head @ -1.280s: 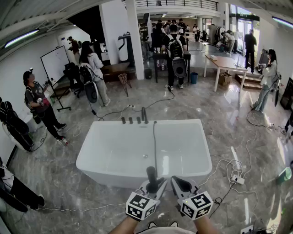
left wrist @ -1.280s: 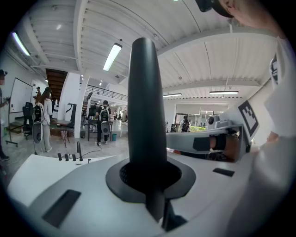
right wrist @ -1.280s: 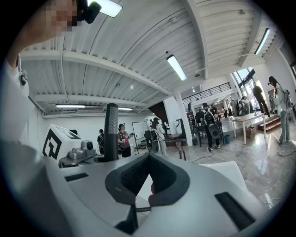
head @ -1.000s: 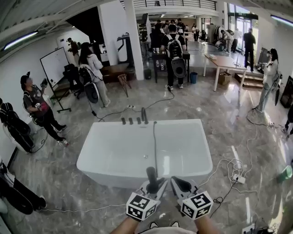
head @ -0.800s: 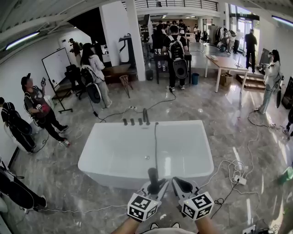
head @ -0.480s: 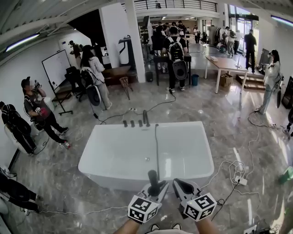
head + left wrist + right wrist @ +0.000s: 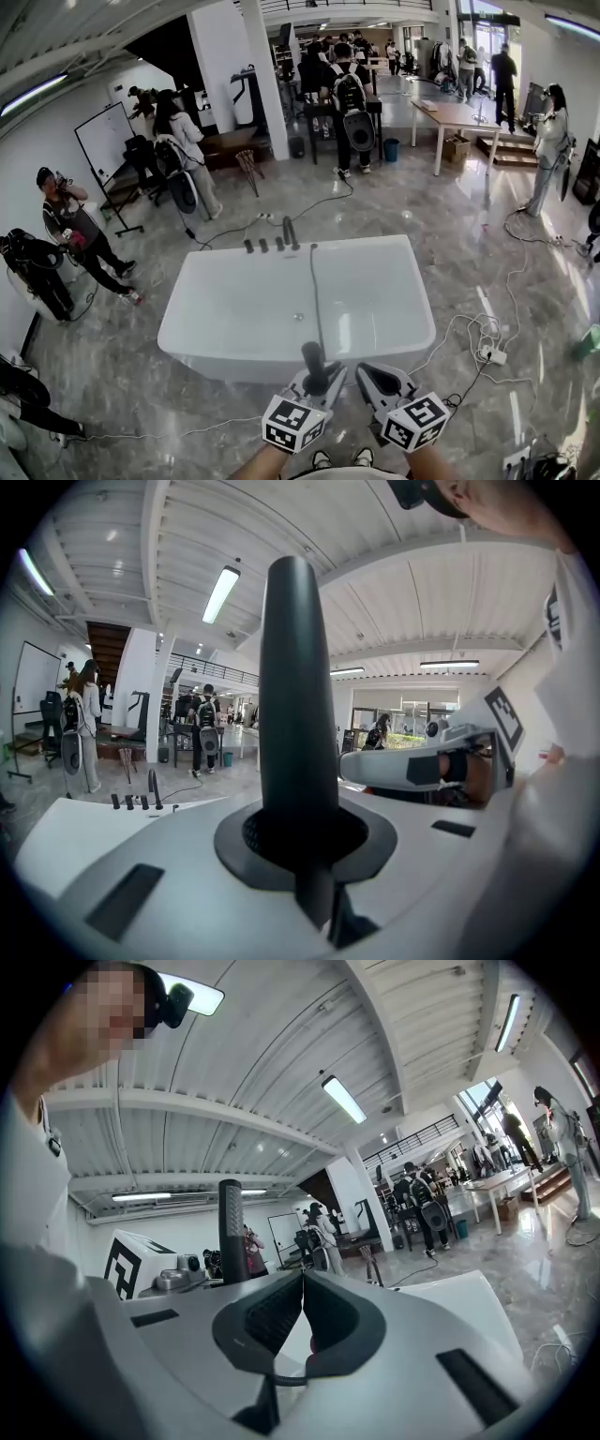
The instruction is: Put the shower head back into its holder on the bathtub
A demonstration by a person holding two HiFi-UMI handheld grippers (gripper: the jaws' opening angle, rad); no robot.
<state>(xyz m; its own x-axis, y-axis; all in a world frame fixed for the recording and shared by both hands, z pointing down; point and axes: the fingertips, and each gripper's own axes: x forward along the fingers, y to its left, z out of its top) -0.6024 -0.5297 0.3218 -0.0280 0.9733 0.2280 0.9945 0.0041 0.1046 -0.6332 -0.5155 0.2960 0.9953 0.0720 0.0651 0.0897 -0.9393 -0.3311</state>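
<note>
Left gripper view: shower head (image 7: 295, 686) stands clamped between its fingers (image 7: 122, 855).

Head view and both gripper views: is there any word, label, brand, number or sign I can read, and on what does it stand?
No readable text in any view.
The cube on the left gripper and the cube on the right gripper: black-and-white square patterns, no letters or numbers.
The whiteboard: too small to tell if anything is written.
The bathtub: no brand shows.
</note>
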